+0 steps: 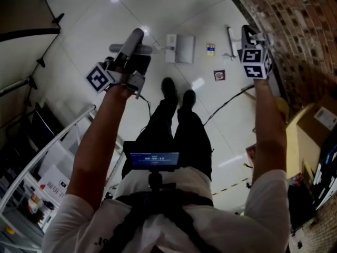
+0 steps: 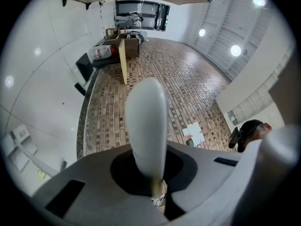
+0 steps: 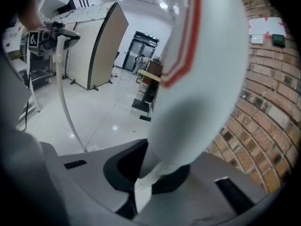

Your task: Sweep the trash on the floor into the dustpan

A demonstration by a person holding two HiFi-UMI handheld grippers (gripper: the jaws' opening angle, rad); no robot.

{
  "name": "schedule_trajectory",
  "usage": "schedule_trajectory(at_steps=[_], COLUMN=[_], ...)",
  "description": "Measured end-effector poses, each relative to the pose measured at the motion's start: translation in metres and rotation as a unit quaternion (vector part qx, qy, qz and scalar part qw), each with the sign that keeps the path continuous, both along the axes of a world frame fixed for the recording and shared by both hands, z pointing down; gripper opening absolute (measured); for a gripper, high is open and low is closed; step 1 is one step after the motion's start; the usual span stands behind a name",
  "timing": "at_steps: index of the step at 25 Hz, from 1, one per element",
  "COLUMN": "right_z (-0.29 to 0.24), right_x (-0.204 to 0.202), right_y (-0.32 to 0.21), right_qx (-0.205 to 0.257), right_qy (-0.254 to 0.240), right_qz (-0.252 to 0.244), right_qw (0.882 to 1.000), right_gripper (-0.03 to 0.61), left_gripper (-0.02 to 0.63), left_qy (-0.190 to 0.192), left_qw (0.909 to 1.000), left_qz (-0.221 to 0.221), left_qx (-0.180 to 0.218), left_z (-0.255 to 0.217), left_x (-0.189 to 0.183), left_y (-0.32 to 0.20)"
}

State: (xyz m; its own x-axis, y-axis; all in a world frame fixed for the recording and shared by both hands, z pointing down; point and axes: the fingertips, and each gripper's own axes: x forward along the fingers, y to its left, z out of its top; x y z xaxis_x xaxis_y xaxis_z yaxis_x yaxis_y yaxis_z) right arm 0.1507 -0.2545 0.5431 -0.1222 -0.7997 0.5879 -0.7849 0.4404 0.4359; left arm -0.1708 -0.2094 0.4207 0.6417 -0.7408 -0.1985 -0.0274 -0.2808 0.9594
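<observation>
Nearest, the left hand-held gripper has its jaws closed on a pale handle. The right gripper view shows this handle as a thin pole running down to the white tiled floor. On the right, the right hand-held gripper is clamped on a white handle with a red stripe. This handle sits so close to its camera that it blurs and covers most of that view. Beyond the person's shoes, a dark red packet lies on the floor between the two hand-held grippers, nearer the right one. Farther on, a yellow and blue packet lies just right of the light grey dustpan, apart from it. Both bits of trash are too small to make out further. The dustpan sits right of the left hand-held gripper and beyond it. Whether the pale handle joins it cannot be told, since the pole is foreshortened from above. Farthest right stands a brick wall.
</observation>
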Motion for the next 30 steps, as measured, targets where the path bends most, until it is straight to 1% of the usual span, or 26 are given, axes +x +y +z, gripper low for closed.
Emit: schedule_trajectory(at_steps=[2,4,6,8,9,10,12,16,18,20,23,24,28,30], right_z=[0.02,0.031,0.035,0.039,0.041,0.045,0.052,0.044,0.041,0.037,0.033,0.033,0.037,0.035], right_x=[-0.012,-0.024,-0.034,-0.038,-0.041,-0.045,-0.054,-0.049,-0.042,-0.039,-0.046,-0.052,-0.083,-0.091], right_y=[0.0,0.001,0.005,0.011,0.015,0.02,0.028,0.027,0.017,0.004,-0.013,-0.014,-0.011,-0.012], right_qx=[-0.013,-0.023,-0.032,-0.041,-0.048,-0.056,-0.067,-0.054,-0.053,-0.048,-0.041,-0.042,-0.048,-0.048], right_qy=[0.003,-0.014,-0.051,-0.092,-0.103,-0.104,-0.082,-0.001,0.009,-0.003,-0.046,-0.056,-0.079,-0.098], right_qz=[0.003,0.018,0.045,0.078,0.087,0.086,0.065,0.031,0.027,0.039,0.067,0.068,0.049,0.053], right_qw=[1.0,0.999,0.997,0.992,0.99,0.989,0.992,0.998,0.998,0.998,0.996,0.995,0.994,0.993], right_gripper=[0.0,0.0,0.0,0.002,0.005,0.006,0.005,0.003,0.002,0.0,0.0,0.0,0.0,0.003], left_gripper=[0.0,0.0,0.0,0.0,0.0,0.0,0.0,0.0,0.0,0.0,0.0,0.0,0.0,0.0], left_qy=[-0.005,-0.007,-0.005,-0.001,0.003,0.007,0.012,0.014,0.016,0.018,0.025,0.026,0.031,0.033], left_qw=[1.0,0.9999,0.9998,0.9997,0.9996,0.9994,0.9992,0.9989,0.9989,0.9988,0.9985,0.9983,0.9977,0.9975], left_qz=[0.006,0.008,0.012,0.019,0.022,0.025,0.03,0.036,0.036,0.034,0.034,0.035,0.045,0.045], left_qx=[-0.004,-0.009,-0.015,-0.018,-0.02,-0.022,-0.024,-0.025,-0.027,-0.03,-0.035,-0.037,-0.041,-0.043], left_z=[0.005,0.007,0.009,0.01,0.01,0.011,0.013,0.015,0.016,0.019,0.021,0.022,0.023,0.025], left_x=[-0.002,-0.005,-0.006,-0.004,-0.003,-0.002,-0.001,-0.005,-0.01,-0.015,-0.02,-0.021,-0.024,-0.027], left_y=[-0.007,-0.015,-0.02,-0.02,-0.019,-0.018,-0.017,-0.017,-0.017,-0.016,-0.016,-0.015,-0.011,-0.012])
